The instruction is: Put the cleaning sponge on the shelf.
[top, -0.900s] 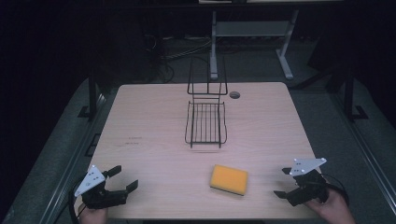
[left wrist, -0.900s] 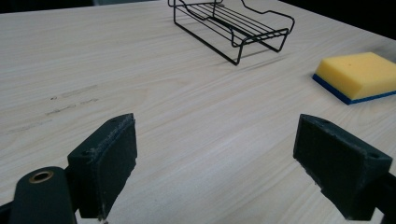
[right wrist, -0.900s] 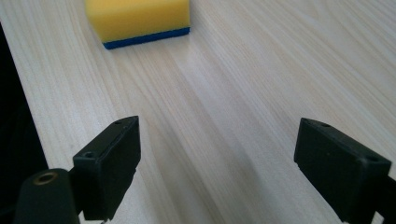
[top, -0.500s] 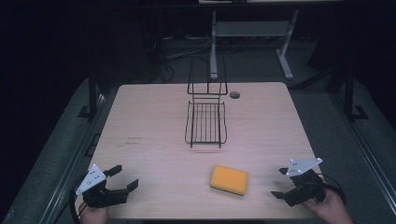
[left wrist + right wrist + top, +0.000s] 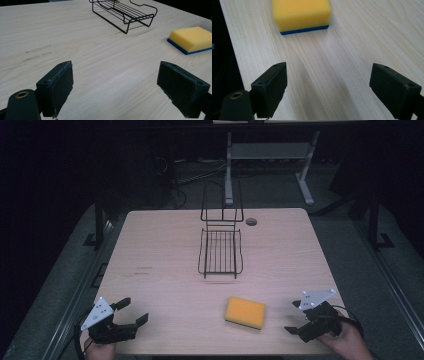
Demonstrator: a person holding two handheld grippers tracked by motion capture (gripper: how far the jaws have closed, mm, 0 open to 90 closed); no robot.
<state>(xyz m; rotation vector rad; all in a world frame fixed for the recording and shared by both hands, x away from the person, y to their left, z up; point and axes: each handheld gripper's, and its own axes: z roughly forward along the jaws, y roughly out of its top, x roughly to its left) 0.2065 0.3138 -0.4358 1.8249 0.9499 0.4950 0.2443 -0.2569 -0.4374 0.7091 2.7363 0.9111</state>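
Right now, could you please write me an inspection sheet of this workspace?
Surface: pale wooden table, faint marks left of centre, round hole at far edge.
Job's things: yellow sponge with blue base, lying flat, untouched.
Clutter: black wire rack mid-table, nothing in it.
Grippers: left gripper open at near left; right gripper open, jaws toward the sponge.
Cables: black cable loops by the right hand.
Surroundings: dark floor, desk legs behind.

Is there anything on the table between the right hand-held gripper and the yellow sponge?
Nothing visible. The right hand-held gripper is open and points at the sponge, with only bare table between them. The wire rack stands farther back, off that line.
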